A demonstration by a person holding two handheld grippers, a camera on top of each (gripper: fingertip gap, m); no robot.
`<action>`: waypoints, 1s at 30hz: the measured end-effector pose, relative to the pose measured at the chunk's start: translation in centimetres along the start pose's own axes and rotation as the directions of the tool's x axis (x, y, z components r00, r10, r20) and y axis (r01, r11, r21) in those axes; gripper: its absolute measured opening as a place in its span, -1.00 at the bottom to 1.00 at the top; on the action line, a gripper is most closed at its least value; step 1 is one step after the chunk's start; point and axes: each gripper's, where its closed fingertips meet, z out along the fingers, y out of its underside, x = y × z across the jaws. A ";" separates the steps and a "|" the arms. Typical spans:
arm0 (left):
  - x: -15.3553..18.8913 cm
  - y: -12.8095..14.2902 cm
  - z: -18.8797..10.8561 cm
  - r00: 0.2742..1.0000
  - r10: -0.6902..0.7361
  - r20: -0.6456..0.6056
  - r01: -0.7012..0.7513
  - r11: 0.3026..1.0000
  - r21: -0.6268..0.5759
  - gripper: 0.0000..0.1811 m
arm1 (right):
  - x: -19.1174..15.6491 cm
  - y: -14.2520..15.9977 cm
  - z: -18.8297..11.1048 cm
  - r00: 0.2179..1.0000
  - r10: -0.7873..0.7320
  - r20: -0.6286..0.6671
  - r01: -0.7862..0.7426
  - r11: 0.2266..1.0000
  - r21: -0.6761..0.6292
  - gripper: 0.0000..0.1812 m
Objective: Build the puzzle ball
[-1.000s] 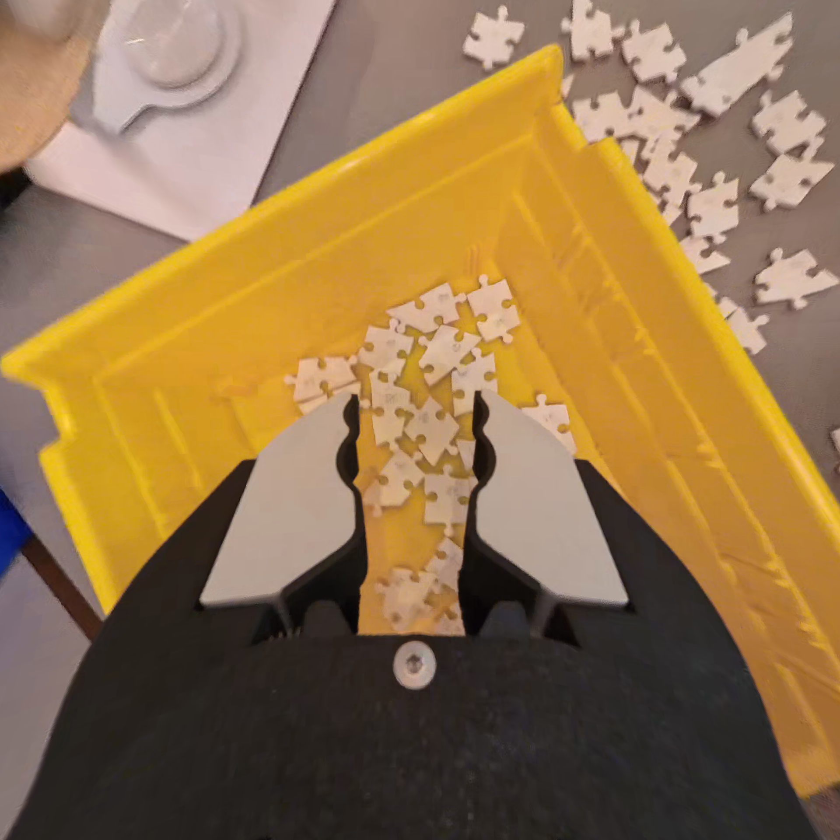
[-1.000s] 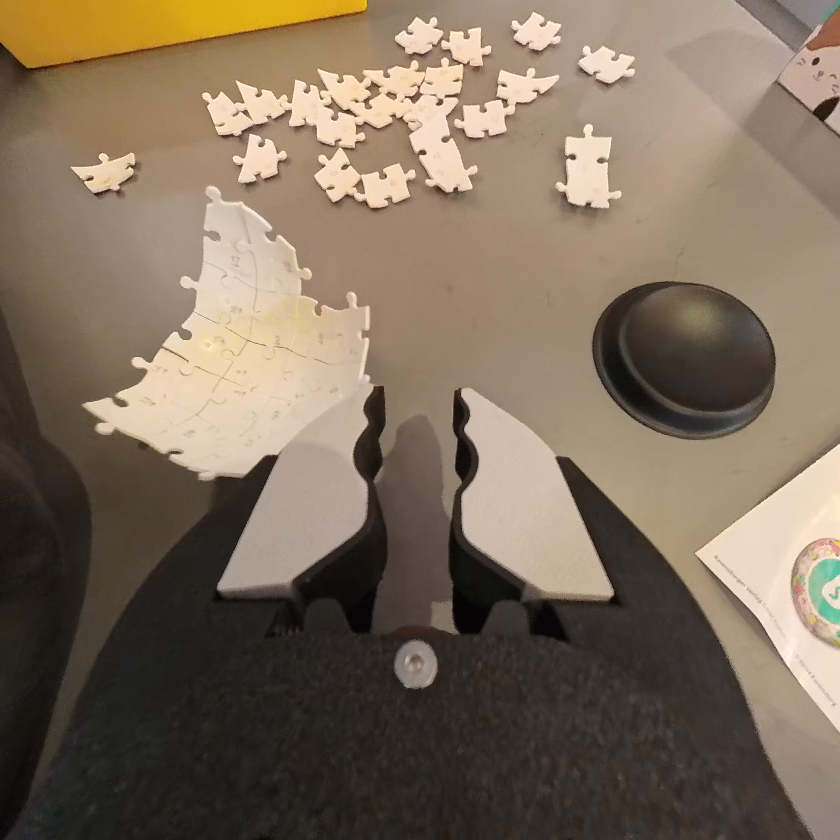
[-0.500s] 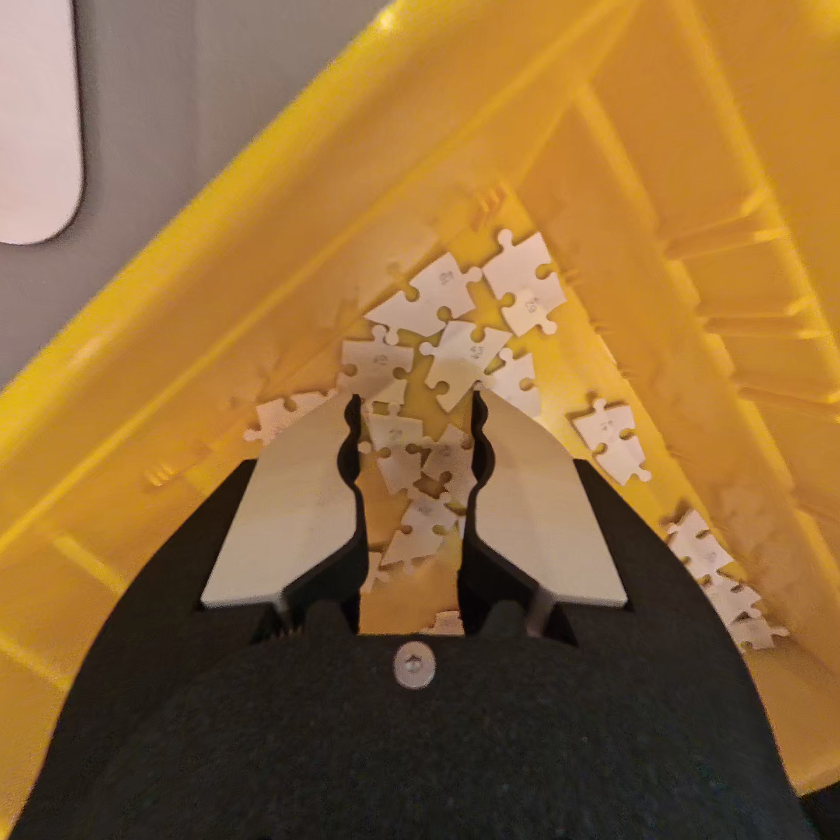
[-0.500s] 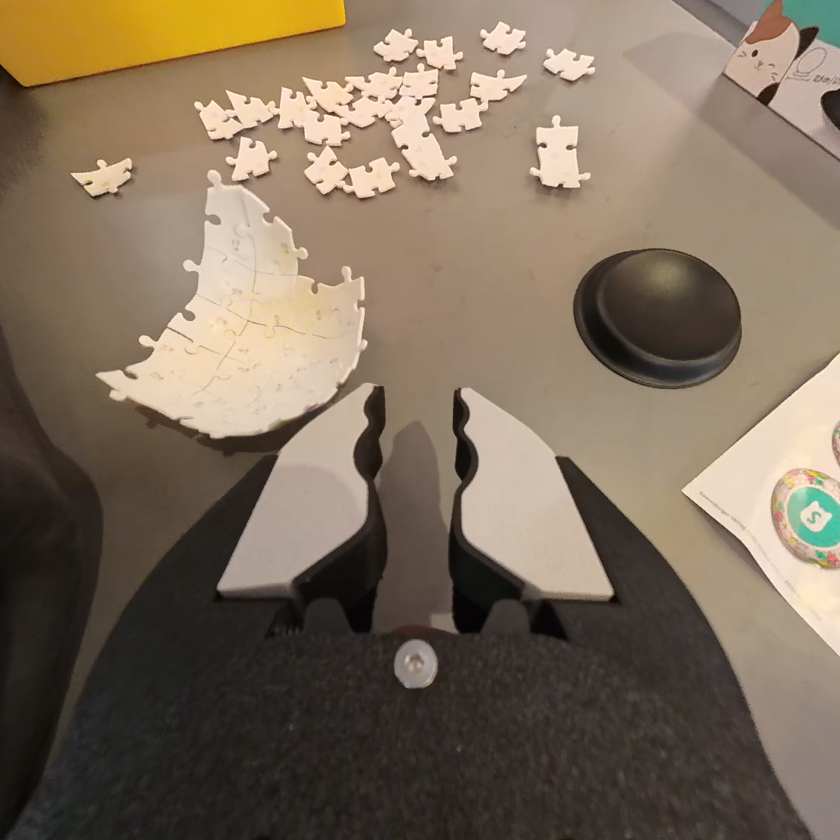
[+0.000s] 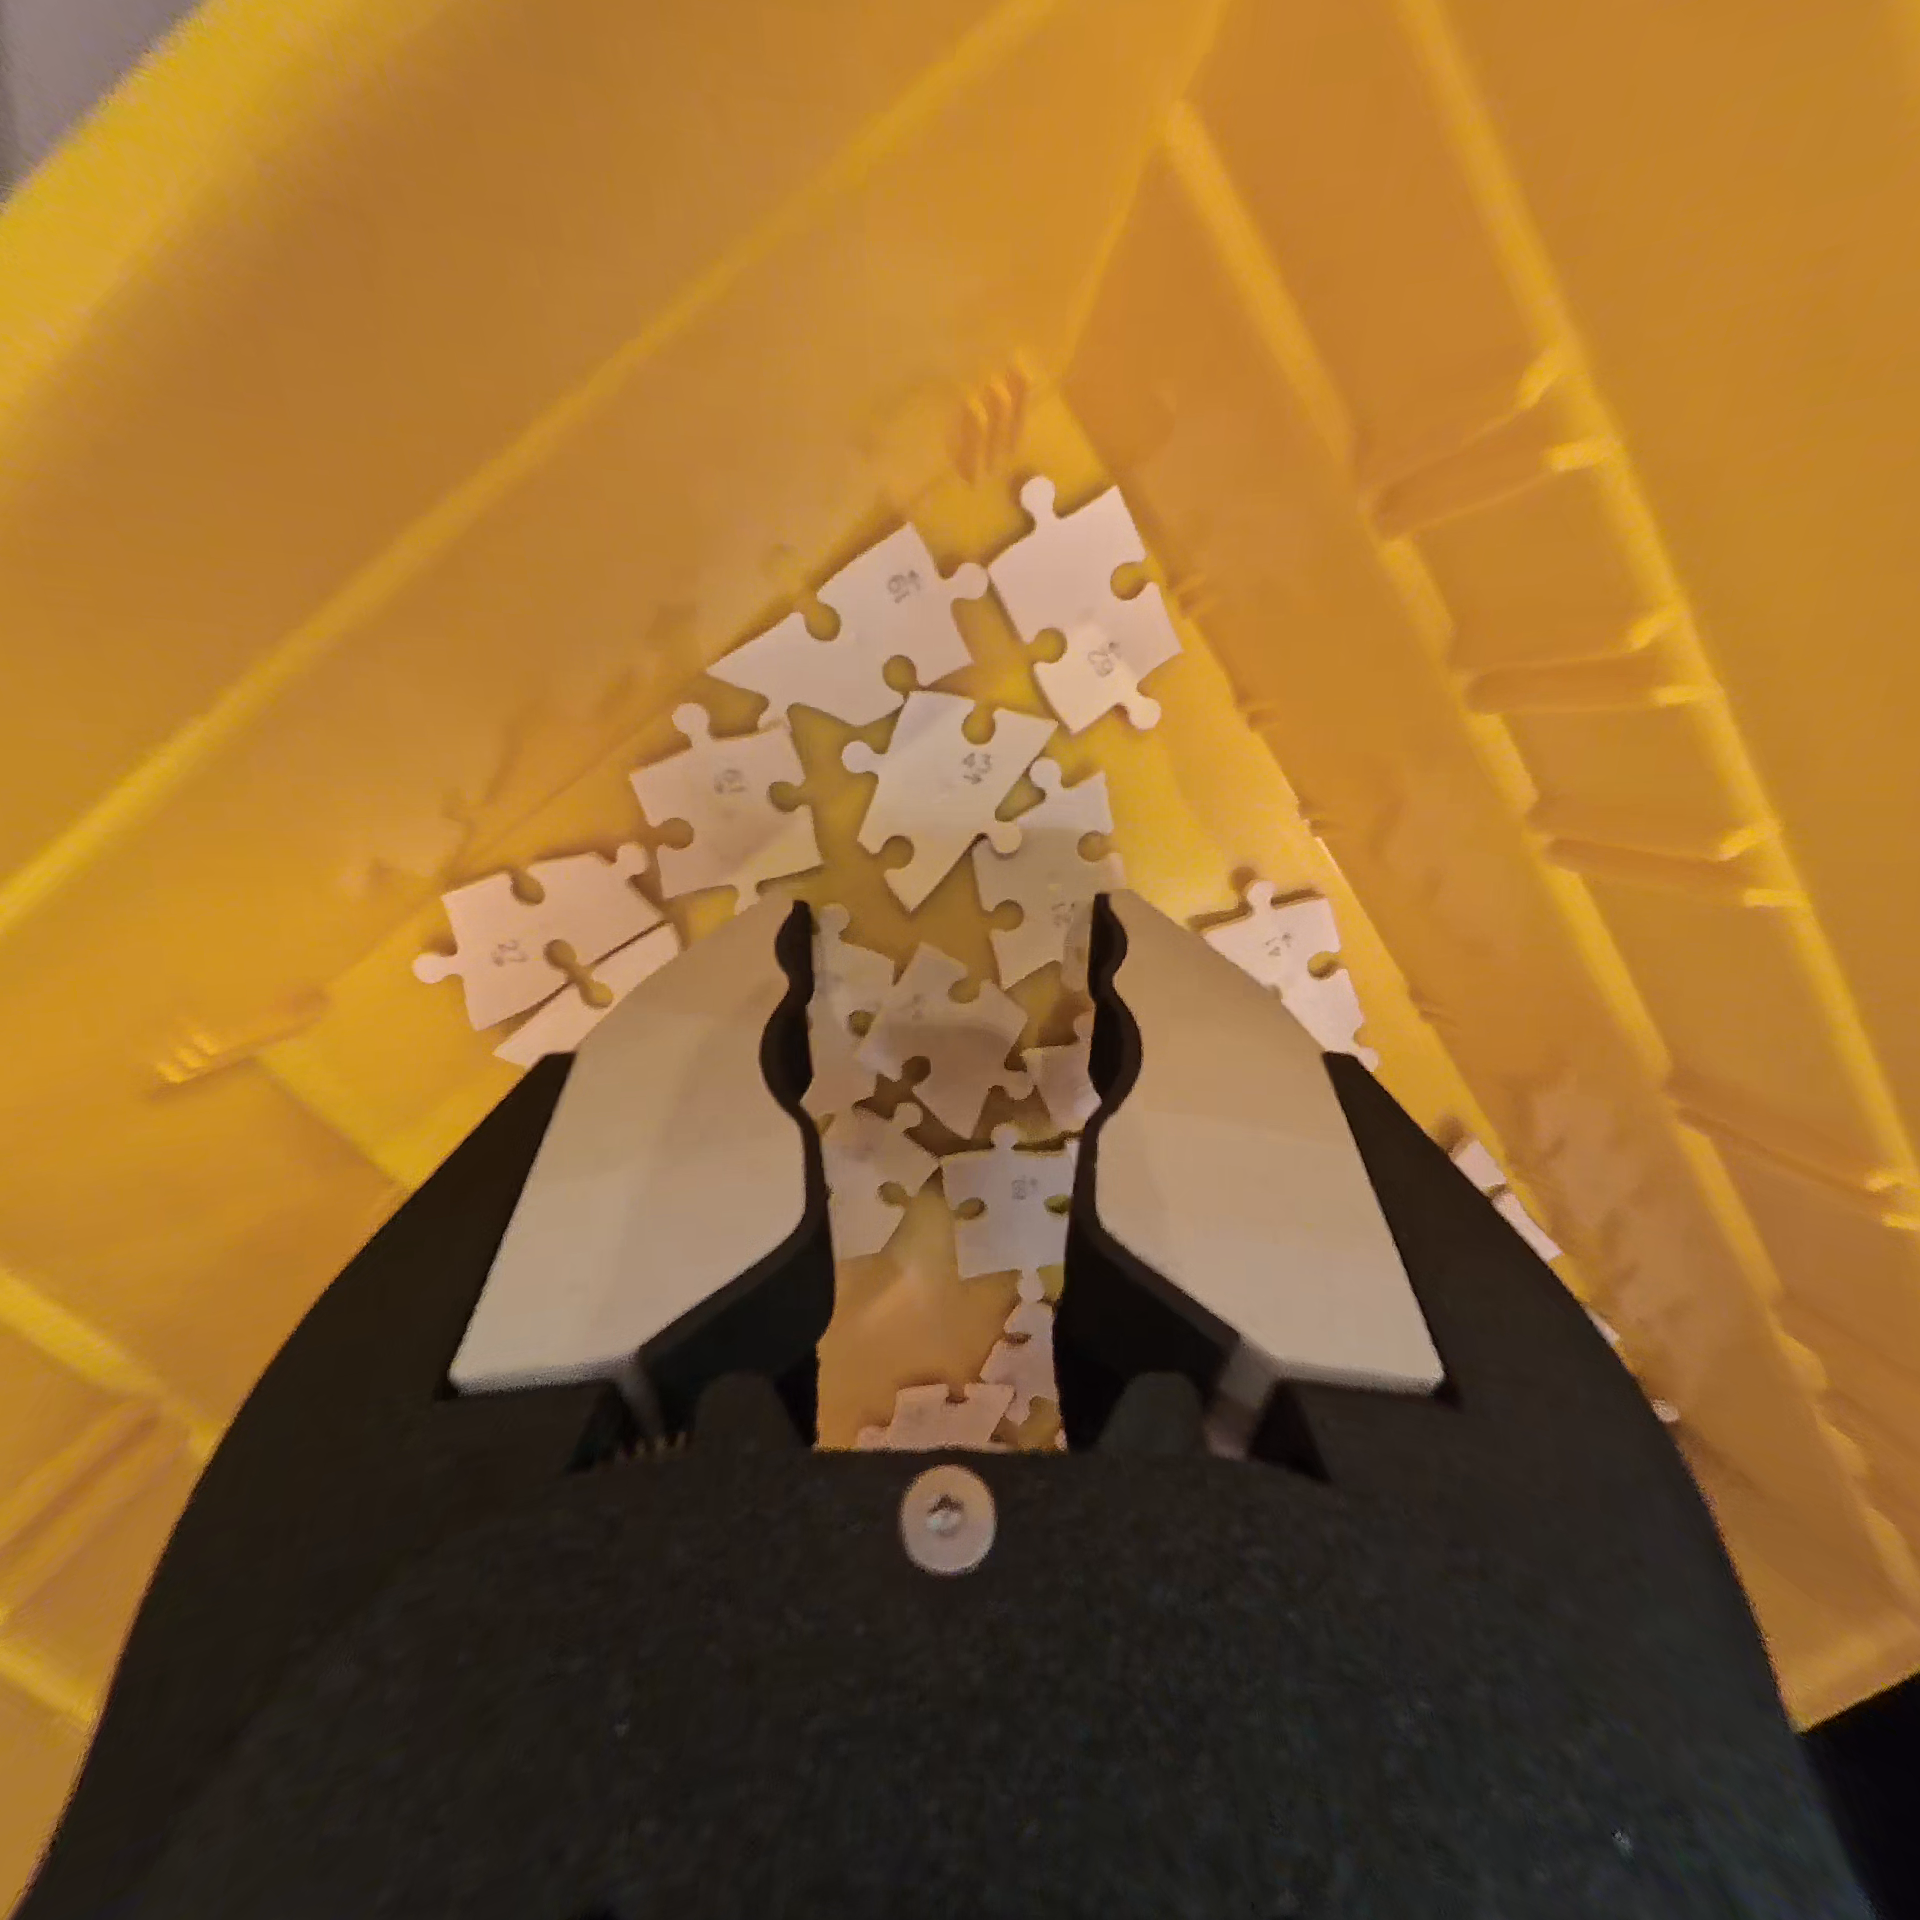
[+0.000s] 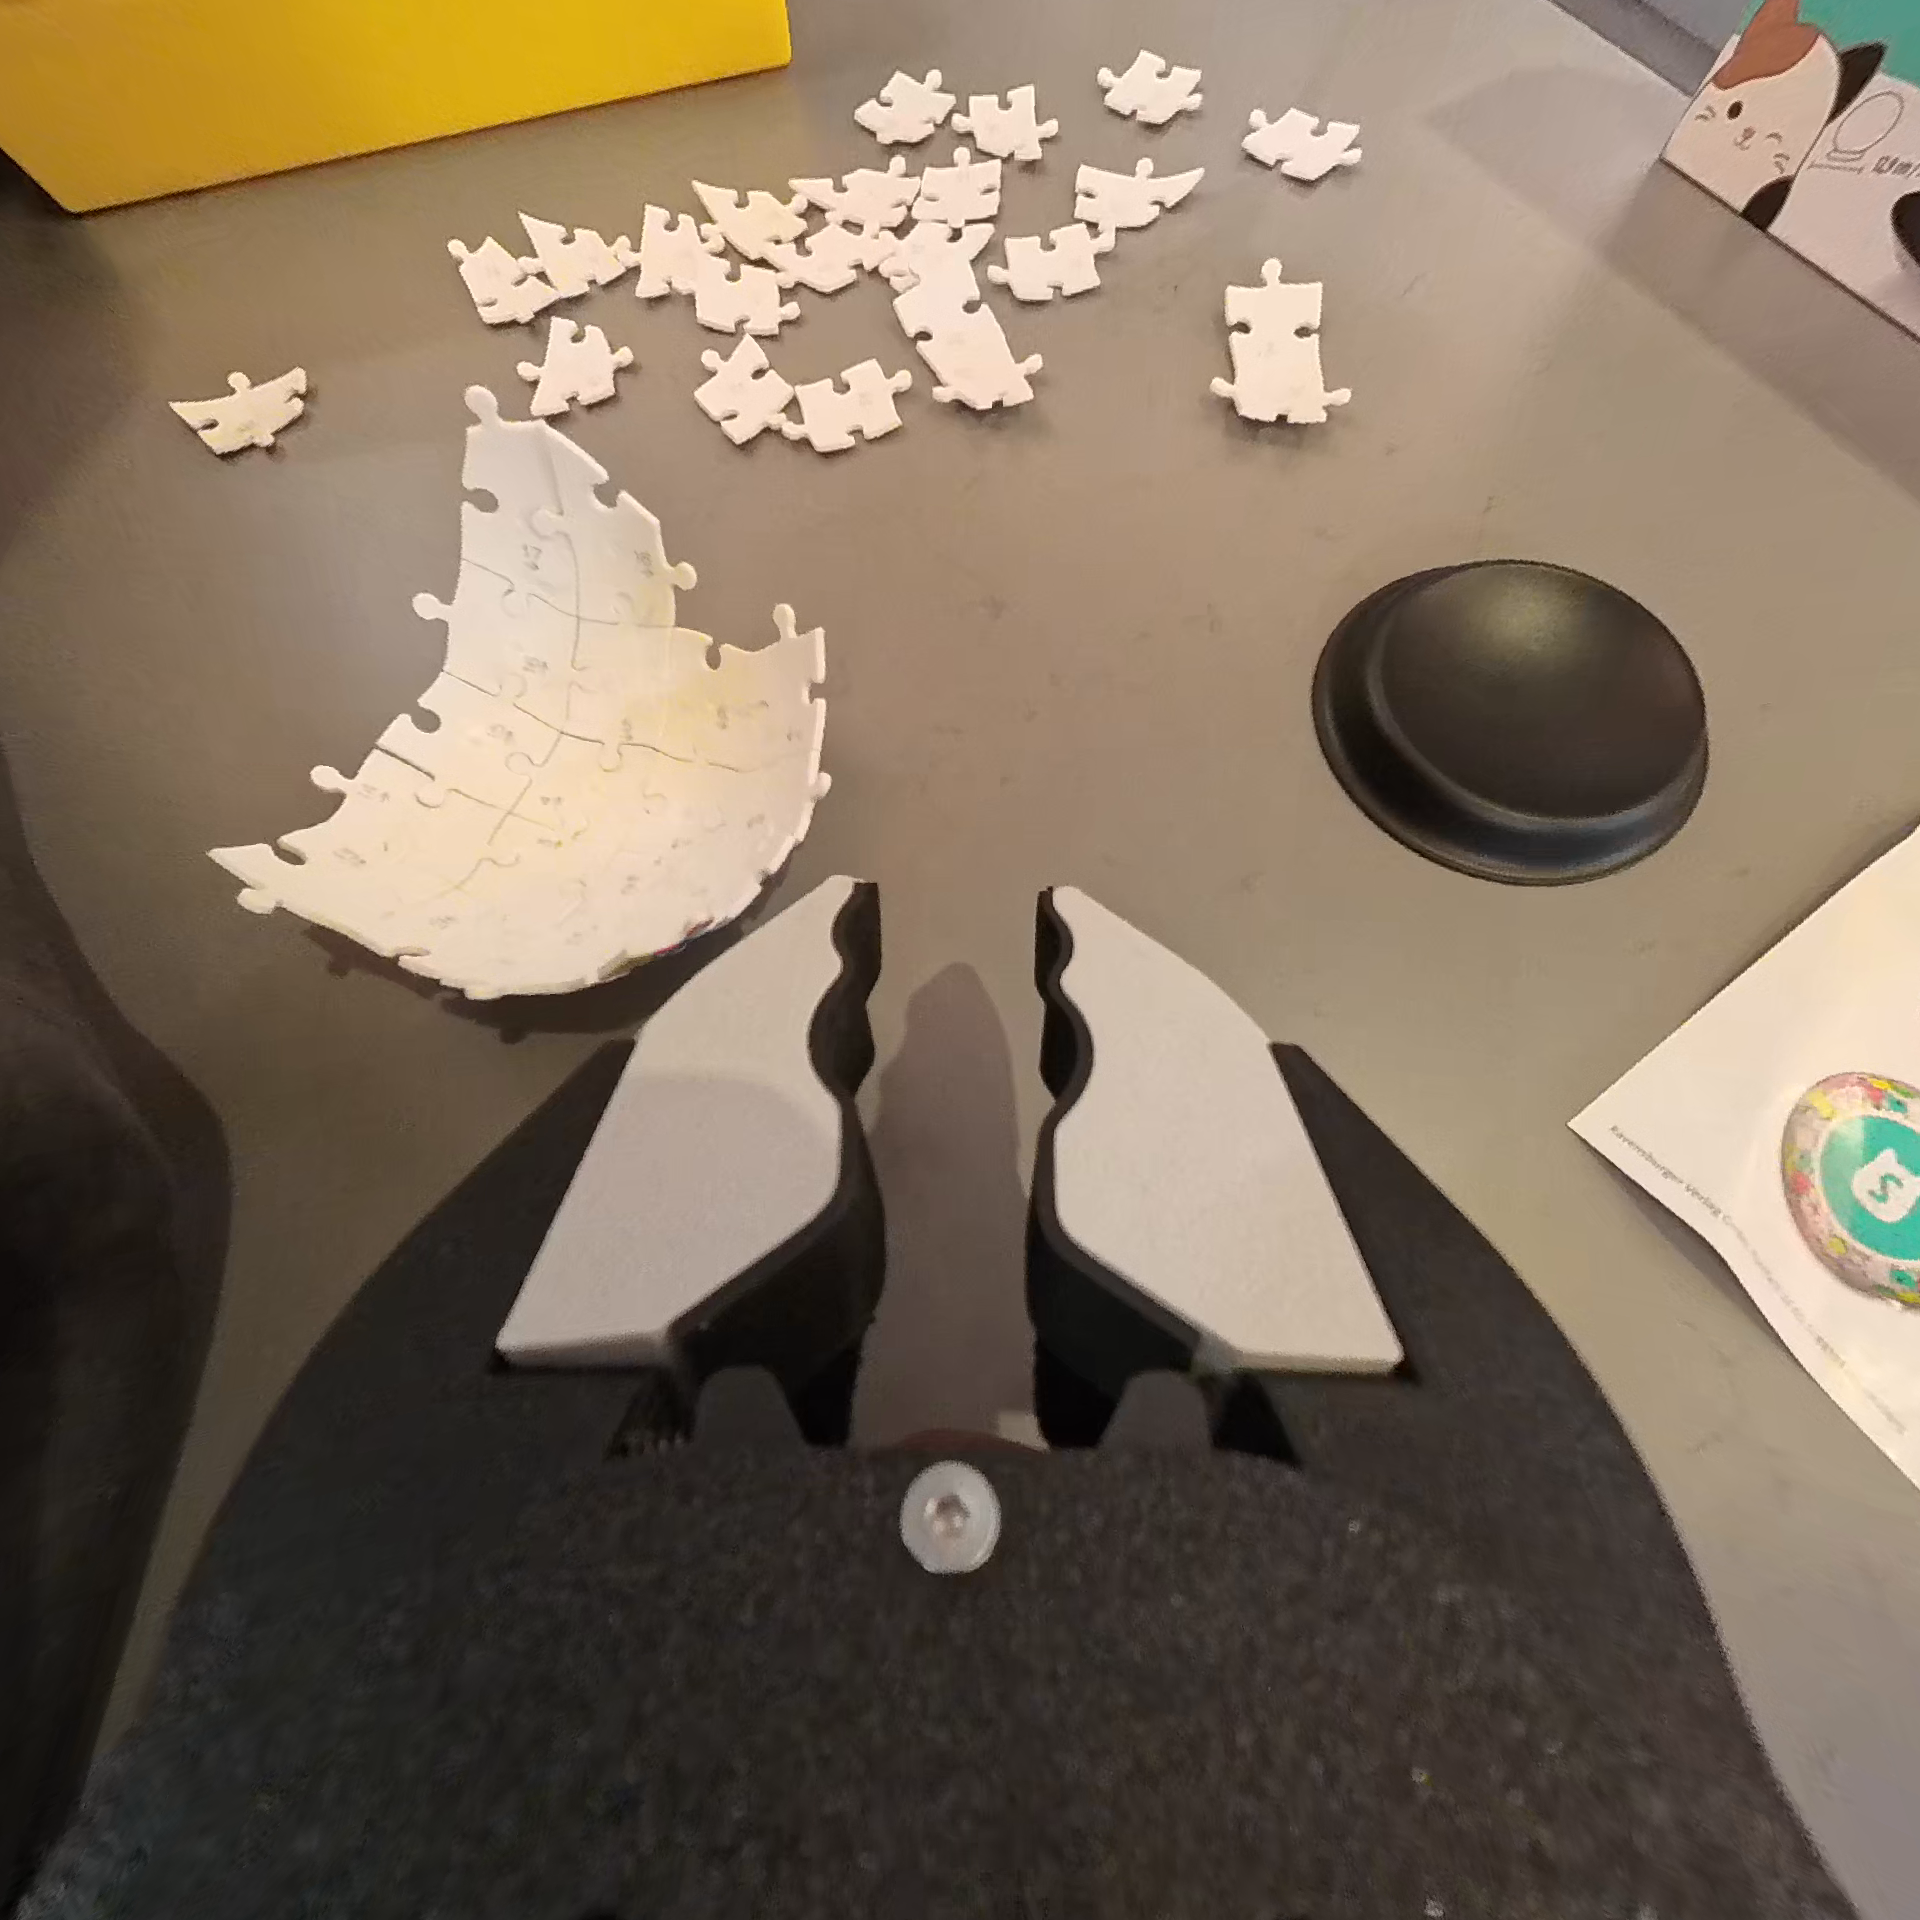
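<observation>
A curved shell of joined white puzzle pieces rested on the grey table, hollow side up, one tall edge rising. Loose white pieces lay scattered beyond it. More loose pieces were heaped in a yellow bin's corner.

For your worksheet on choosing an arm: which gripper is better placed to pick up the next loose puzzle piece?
Left, probably. The left gripper is open inside the yellow bin, directly over loose pieces. The right gripper is open above bare table, beside the partly built shell.
</observation>
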 end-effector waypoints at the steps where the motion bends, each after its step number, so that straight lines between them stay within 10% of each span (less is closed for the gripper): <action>1: -0.3 0.1 -0.2 1.000 -0.008 0.018 0.008 1.000 0.003 -0.43 | 0.0 0.0 0.0 1.000 0.000 -0.001 0.000 1.000 0.000 -0.69; 14: -3.3 2.5 -6.2 0.924 -0.264 0.275 0.221 0.959 0.180 -0.40 | -0.1 -0.2 0.0 1.000 -0.004 -0.004 0.004 1.000 -0.004 -0.69; 30: -2.8 1.0 -3.3 0.955 -0.231 0.188 0.194 0.961 0.195 -0.38 | 0.2 -1.1 -0.4 0.998 -0.044 -0.037 0.043 0.998 -0.035 -0.69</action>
